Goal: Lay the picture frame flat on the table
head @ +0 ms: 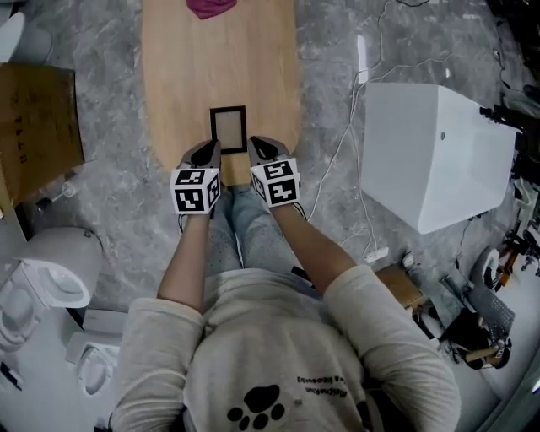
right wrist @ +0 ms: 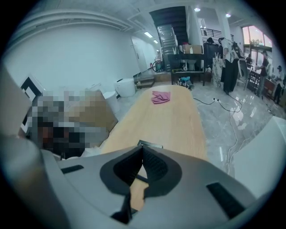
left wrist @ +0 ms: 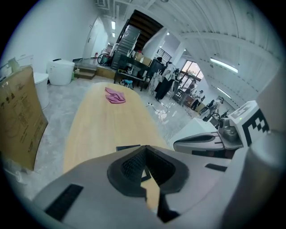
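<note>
A small picture frame (head: pixel 228 126) with a dark border lies flat on the long wooden table (head: pixel 177 76), near its close end. Both grippers hover above and just short of the frame, side by side. My left gripper (head: pixel 207 154) is shut with nothing between its jaws. My right gripper (head: pixel 263 150) is also shut and empty. In the left gripper view the shut jaws (left wrist: pixel 144 150) hide most of the frame; only its dark edge (left wrist: pixel 127 147) peeks out. The right gripper view shows the same: shut jaws (right wrist: pixel 142 150) and a corner of the frame (right wrist: pixel 149 144) beyond them.
A pink cloth (head: pixel 209 7) lies at the table's far end. A cardboard box (head: pixel 38 126) stands on the floor to the left, a white cabinet (head: pixel 434 152) to the right, with cables (head: pixel 337 160) on the floor between it and the table.
</note>
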The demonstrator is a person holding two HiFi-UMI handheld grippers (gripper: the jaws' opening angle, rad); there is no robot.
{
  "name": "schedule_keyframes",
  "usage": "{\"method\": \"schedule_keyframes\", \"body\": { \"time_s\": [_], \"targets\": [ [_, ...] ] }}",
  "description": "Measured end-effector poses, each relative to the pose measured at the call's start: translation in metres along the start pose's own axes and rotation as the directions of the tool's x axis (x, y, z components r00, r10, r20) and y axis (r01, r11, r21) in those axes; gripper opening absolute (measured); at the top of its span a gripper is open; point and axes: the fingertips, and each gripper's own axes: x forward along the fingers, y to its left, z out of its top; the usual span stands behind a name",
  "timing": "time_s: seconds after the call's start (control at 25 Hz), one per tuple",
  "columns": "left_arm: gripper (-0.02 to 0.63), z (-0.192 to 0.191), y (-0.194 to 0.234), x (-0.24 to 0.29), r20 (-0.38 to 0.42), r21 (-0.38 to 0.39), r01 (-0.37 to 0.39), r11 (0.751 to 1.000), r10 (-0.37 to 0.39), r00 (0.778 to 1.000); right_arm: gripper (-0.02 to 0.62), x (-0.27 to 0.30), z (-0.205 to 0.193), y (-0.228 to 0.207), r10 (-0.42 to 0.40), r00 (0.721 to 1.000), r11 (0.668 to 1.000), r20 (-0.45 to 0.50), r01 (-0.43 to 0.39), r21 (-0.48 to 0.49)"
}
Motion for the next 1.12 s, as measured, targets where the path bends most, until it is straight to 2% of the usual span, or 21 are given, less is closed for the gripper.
{"method": "schedule_keyframes", "body": {
  "time_s": [0.2,0.4,0.56,0.72,0.84,1.0,1.12],
  "targets": [
    [0.008,0.014,-0.015,-0.025,0.021,0.055,-0.001,0.998,0.000,1.000,0.011,-0.032,0.016,0.013,0.005,0.999,1.000,0.050,-0.003,-0.025],
    [0.008,0.022,-0.033,-0.056,0.056,0.070,-0.007,0.998,0.003,0.998,0.011,-0.068,0.021,0.030,0.007,0.996,1.000,0.092,-0.005,-0.023],
    [0.008,0.038,-0.047,-0.084,0.120,0.069,-0.021,0.997,0.013,0.993,0.011,-0.105,0.042,0.040,0.015,0.981,1.000,0.195,-0.018,0.010],
    [0.008,0.064,-0.061,-0.114,0.199,0.091,-0.047,0.995,0.029,0.980,0.011,-0.143,0.074,0.046,0.025,0.951,0.999,0.308,-0.032,0.018],
    [0.008,0.088,-0.070,-0.134,0.268,0.132,-0.074,0.988,0.037,0.963,0.011,-0.167,0.102,0.049,0.032,0.921,0.999,0.388,-0.026,-0.021],
    [0.008,0.111,-0.084,-0.163,0.351,0.169,-0.114,0.979,0.049,0.935,0.011,-0.201,0.130,0.060,0.058,0.876,0.997,0.479,-0.029,-0.067],
    [0.008,0.129,-0.102,-0.189,0.425,0.223,-0.161,0.961,0.053,0.904,0.011,-0.228,0.148,0.070,0.087,0.837,0.995,0.541,-0.051,-0.082]
  ]
}}
